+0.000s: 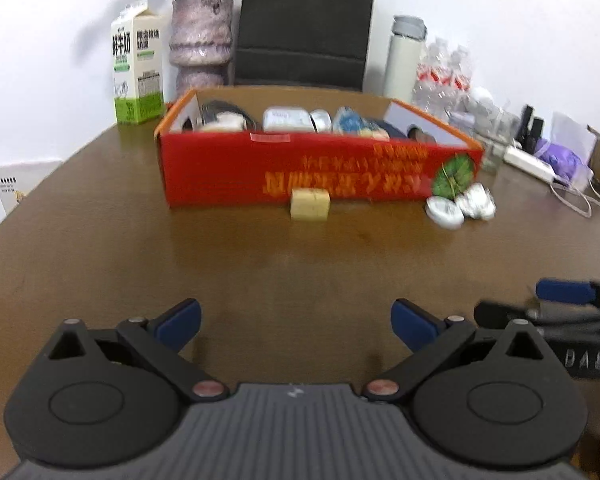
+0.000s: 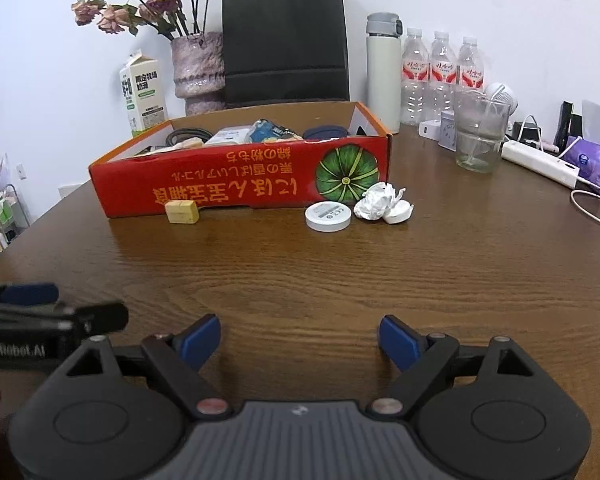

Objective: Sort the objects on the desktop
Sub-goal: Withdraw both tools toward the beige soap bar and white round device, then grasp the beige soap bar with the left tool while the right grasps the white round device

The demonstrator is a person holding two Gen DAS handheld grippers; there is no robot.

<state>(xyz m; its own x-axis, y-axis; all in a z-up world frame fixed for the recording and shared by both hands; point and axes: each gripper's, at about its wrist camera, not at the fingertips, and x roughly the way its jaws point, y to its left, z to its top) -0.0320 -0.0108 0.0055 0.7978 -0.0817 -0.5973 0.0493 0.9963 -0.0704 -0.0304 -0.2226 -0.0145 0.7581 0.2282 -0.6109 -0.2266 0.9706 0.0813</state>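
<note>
A red cardboard box (image 1: 300,168) (image 2: 236,184) holding several small items stands mid-table. In front of it lie a small yellow block (image 1: 310,204) (image 2: 182,212), a white round disc (image 1: 444,211) (image 2: 328,216), a crumpled white paper ball (image 1: 476,200) (image 2: 378,201) and a second white disc (image 2: 399,212). My left gripper (image 1: 296,326) is open and empty, low over the table well short of the block. My right gripper (image 2: 300,340) is open and empty, also well short of the objects. Each gripper shows at the edge of the other's view.
Behind the box stand a milk carton (image 2: 144,92), a vase of dried flowers (image 2: 198,68), a black paper bag (image 2: 284,40), a white thermos (image 2: 383,72), water bottles (image 2: 440,76) and a glass (image 2: 478,136). A power strip (image 2: 540,162) and cables lie at right.
</note>
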